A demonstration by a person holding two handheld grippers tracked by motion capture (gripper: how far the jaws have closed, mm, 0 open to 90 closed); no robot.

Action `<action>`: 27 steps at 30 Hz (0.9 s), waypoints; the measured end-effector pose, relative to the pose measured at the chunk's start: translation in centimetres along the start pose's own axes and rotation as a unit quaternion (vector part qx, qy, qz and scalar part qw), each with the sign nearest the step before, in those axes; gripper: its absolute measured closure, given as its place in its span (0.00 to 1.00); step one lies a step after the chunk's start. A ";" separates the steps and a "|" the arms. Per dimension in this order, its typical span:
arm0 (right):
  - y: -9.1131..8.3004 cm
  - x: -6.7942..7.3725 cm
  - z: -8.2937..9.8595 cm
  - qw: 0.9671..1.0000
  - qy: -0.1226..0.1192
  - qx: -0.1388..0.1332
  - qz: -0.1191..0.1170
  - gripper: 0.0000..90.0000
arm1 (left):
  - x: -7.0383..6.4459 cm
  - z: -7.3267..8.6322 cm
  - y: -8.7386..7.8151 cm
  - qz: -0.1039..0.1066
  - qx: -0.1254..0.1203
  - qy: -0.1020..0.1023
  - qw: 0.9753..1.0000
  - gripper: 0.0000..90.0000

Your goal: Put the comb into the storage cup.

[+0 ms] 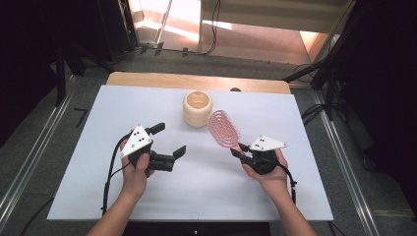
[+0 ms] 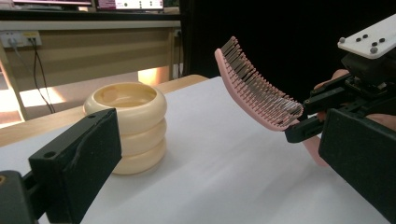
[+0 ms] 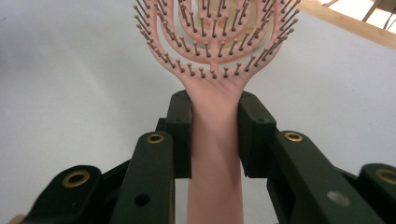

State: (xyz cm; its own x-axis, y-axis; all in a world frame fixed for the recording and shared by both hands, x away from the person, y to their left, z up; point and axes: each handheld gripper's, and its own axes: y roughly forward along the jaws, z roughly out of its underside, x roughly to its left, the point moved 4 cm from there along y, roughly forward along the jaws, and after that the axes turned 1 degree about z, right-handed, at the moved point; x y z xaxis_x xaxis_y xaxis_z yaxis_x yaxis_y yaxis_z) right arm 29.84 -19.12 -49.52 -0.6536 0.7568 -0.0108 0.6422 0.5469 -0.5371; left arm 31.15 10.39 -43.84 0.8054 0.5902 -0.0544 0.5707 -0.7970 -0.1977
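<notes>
While the right hand-held gripper point(image 1: 237, 150) clamps the handle of a pink vented hairbrush point(image 1: 222, 129) in the high view, the brush head reaches away from it toward the far left, ending just beside a cream ribbed cup point(image 1: 197, 108) that stands on the white tabletop point(image 1: 206, 191) toward the far side. From this height I cannot tell for sure whether the brush head rests on the tabletop or is lifted off it. The left hand-held gripper point(image 1: 168, 140) is at the left, near the middle of the tabletop, with its jaws wide apart and nothing between them, pointing right toward the cup and brush.

Seen from the left gripper view, the left hand-held gripper point(image 2: 224, 154) frames the scene with its two black jaws spread far apart at the left and right edges. The cream ribbed cup point(image 2: 128, 130) stands upright on the tabletop point(image 2: 219, 182) just behind the left jaw. To the right, the hairbrush point(image 2: 257, 91) is tilted up, its bristles facing upward and its tip clear of the tabletop, held at its handle end by the right hand-held gripper point(image 2: 306, 119).

Looking along the right gripper view, the right hand-held gripper point(image 3: 215, 133) has both jaws pressed against the sides of the hairbrush point(image 3: 212, 60) handle, just below where the open, bristled head fans out, with the tabletop point(image 3: 70, 84) beyond.
</notes>
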 end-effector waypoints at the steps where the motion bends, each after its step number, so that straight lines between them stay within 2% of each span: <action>1: 0.0 0.0 0.0 1.000 0.000 0.000 0.000 0.75 | -0.1 -0.1 0.2 0.001 -0.001 -0.001 1.000 0.00; 13: 0.0 0.6 -0.2 1.000 0.000 -0.026 0.002 0.75 | -1.0 -0.6 2.0 0.025 0.000 -0.006 1.000 0.00; 27: 0.0 1.5 -0.4 0.999 -0.006 -0.037 -0.006 0.75 | -1.9 -1.1 3.6 0.035 0.000 -0.011 0.999 0.00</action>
State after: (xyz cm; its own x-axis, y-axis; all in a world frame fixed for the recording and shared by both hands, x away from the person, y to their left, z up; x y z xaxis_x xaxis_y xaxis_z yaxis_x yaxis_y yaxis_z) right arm 29.09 -17.84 -49.21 -0.6655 0.7463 -0.0154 0.6625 0.5810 -0.4728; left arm 31.79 6.27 -43.36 0.8399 0.5354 -0.0890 0.5128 -0.8365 -0.1931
